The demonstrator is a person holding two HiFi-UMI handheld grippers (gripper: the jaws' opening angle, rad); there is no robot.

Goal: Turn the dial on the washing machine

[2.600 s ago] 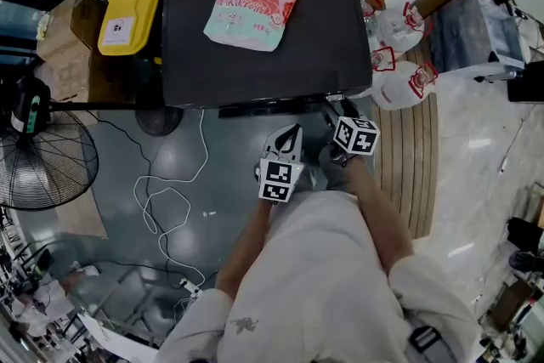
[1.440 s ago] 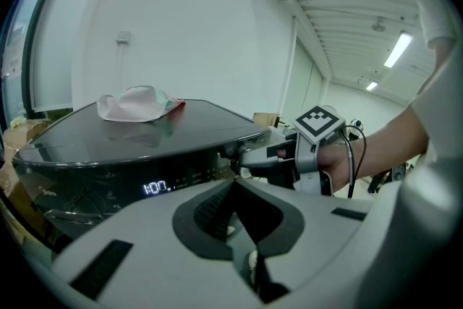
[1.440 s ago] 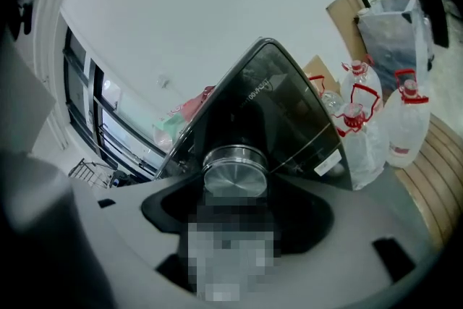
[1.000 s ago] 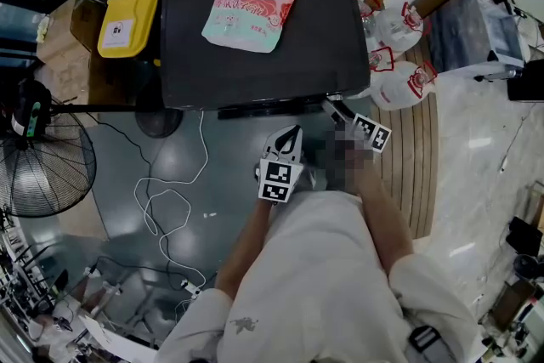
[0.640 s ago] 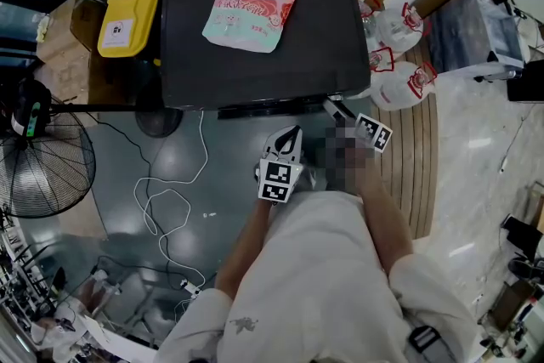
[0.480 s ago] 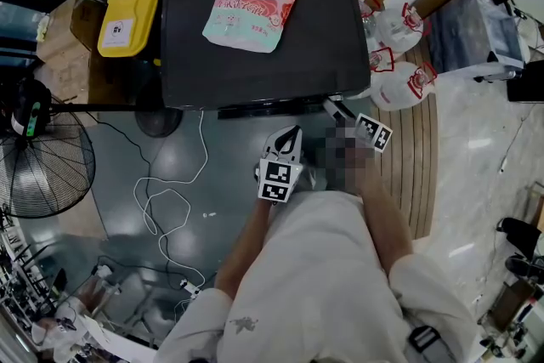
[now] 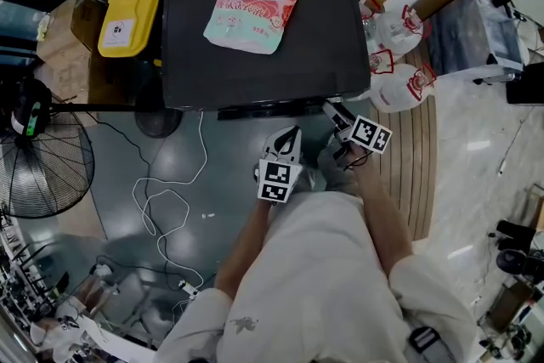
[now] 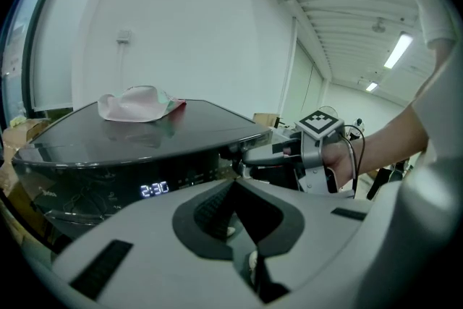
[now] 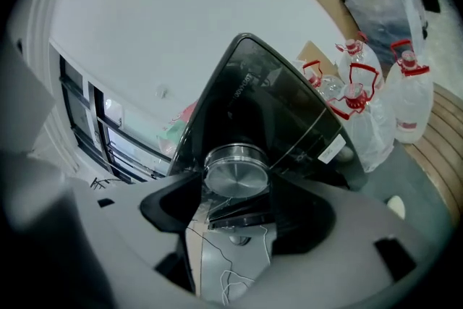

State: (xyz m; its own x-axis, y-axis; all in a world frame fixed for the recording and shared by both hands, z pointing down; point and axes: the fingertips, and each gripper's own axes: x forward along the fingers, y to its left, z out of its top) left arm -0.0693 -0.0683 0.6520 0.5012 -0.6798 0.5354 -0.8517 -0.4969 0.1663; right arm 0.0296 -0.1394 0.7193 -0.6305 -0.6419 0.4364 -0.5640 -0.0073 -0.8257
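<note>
Silver dial [image 9: 235,170] pinched between right gripper [image 9: 235,186] jaws; left gripper [image 8: 236,188] closed, well apart.

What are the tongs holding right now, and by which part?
The right tongs grip the silver dial by its rim, a jaw on each side. The left tongs are shut, holding nothing.
</note>
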